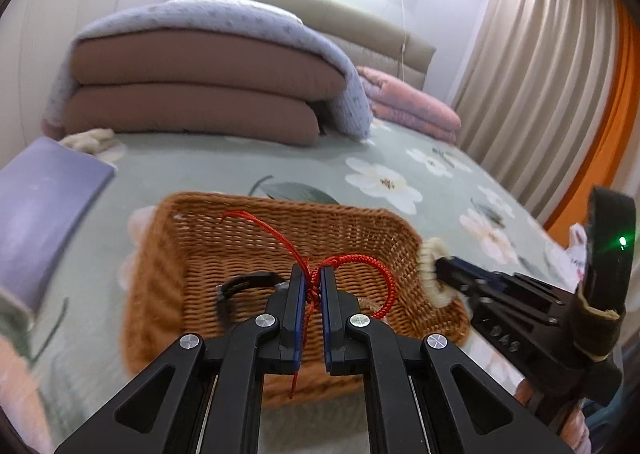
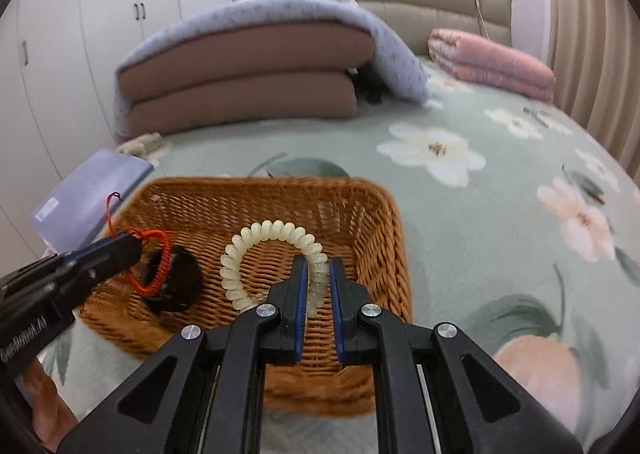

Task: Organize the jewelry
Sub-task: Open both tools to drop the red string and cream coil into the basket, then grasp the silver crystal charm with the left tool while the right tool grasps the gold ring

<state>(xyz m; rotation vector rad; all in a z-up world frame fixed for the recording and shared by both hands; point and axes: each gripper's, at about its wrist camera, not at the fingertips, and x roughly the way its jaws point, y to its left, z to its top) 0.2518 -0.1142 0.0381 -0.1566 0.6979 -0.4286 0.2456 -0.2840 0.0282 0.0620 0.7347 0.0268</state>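
Two bracelets carried over a wicker basket [image 2: 376, 222] on a floral bedspread [image 2: 500, 214]; release into the basket judged the step in hand. Left gripper [image 1: 314, 286] pinched tight on the knot of a red braided cord bracelet [image 1: 384, 282], loop hanging to the right of the fingers, loose tails trailing up and down. Right gripper [image 2: 318, 278] clamped on a cream beaded bracelet [image 2: 256, 238], ring standing upright ahead of the fingertips, above the basket floor. Black watch-like item [image 2: 176, 282] already lying inside, under the red loop in the right wrist view; exact identity unclear. Purple book [image 2: 92, 190] beside the basket's left wall, folded quilts [image 2: 240, 66] farther back on the bed. For a clean drop: both grippers brought well within the rim, not over the wall; lowered close to the woven floor before opening, to keep the beads from bouncing out. Red cord likely to snag on a blue pad [image 1: 298, 294] or catch in the weave; wide opening and a straight lift advised. One release at a time preferable, each piece set apart from the black item, to avoid tangling. Beaded ring probably elastic, so some spring on release to be expected.
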